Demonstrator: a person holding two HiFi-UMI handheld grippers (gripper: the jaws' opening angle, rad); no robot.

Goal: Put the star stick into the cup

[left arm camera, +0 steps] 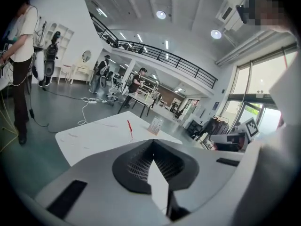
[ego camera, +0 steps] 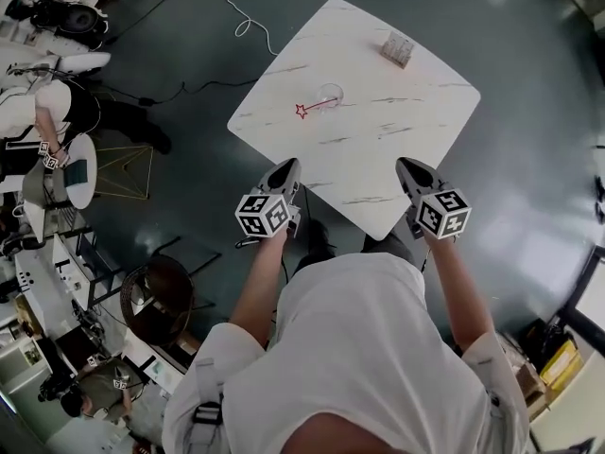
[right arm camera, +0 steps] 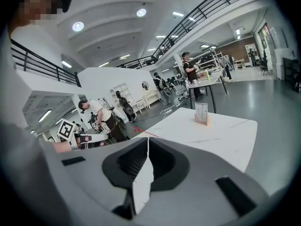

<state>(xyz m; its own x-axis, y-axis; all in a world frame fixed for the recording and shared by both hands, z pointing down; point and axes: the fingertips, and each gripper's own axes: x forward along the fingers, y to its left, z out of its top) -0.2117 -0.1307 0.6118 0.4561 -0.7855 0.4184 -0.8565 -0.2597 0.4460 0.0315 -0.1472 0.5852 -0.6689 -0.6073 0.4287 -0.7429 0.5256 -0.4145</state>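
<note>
Our left gripper (ego camera: 285,173) and right gripper (ego camera: 410,170), jaws together and empty, hang short of the star stick (ego camera: 312,108), where a clumsy pinch could topple the cup (ego camera: 331,93) beside it.

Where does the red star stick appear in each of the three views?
Head view: star stick above centre, on the table's left part, its plain end at the clear cup.
Left gripper view: star stick just left of centre, rising from the table.
Right gripper view: star stick left of centre, near the table's left edge.
Shared landmark: the card stand on the table.
</note>
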